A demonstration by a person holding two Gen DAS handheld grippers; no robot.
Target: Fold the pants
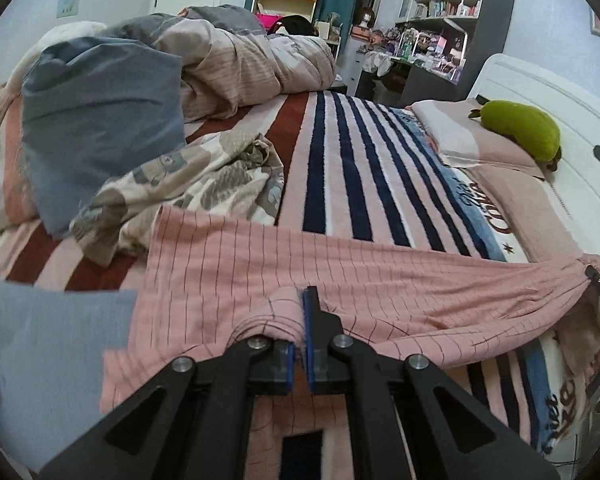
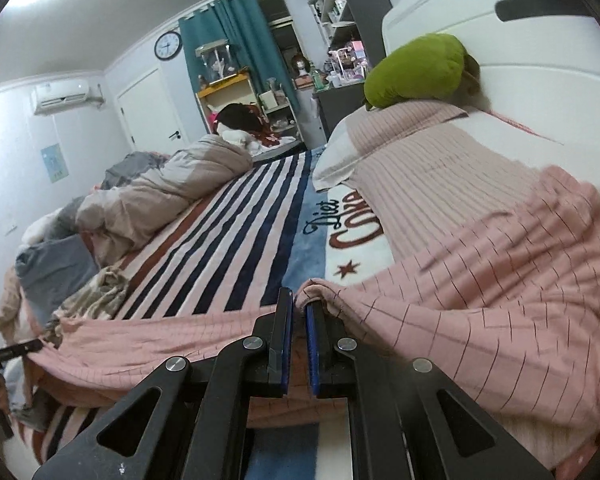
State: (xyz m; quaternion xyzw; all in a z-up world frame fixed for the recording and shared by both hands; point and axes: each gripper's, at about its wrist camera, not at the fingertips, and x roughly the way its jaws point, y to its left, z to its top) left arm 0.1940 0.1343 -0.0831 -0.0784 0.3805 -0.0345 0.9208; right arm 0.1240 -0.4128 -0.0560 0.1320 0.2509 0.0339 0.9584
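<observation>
The pink checked pants (image 1: 340, 276) lie stretched across the near edge of the striped bed blanket (image 1: 352, 168). My left gripper (image 1: 300, 300) is shut on a bunched fold of the pants at their near edge. My right gripper (image 2: 299, 300) is shut on the pants' edge (image 2: 480, 292) further right, with cloth draped over its right finger. The right gripper also shows at the far right of the left wrist view (image 1: 598, 280), pinching the pants. The left gripper's tip shows at the far left of the right wrist view (image 2: 20, 350).
A crumpled duvet (image 1: 236, 60) and grey-blue pillow (image 1: 100, 120) lie at the bed's far left, with a patterned cloth (image 1: 204, 184) beside the pants. A pillow (image 2: 420, 144) with a green plush (image 2: 420, 70) lies against the white headboard (image 2: 520, 40). Shelves stand behind.
</observation>
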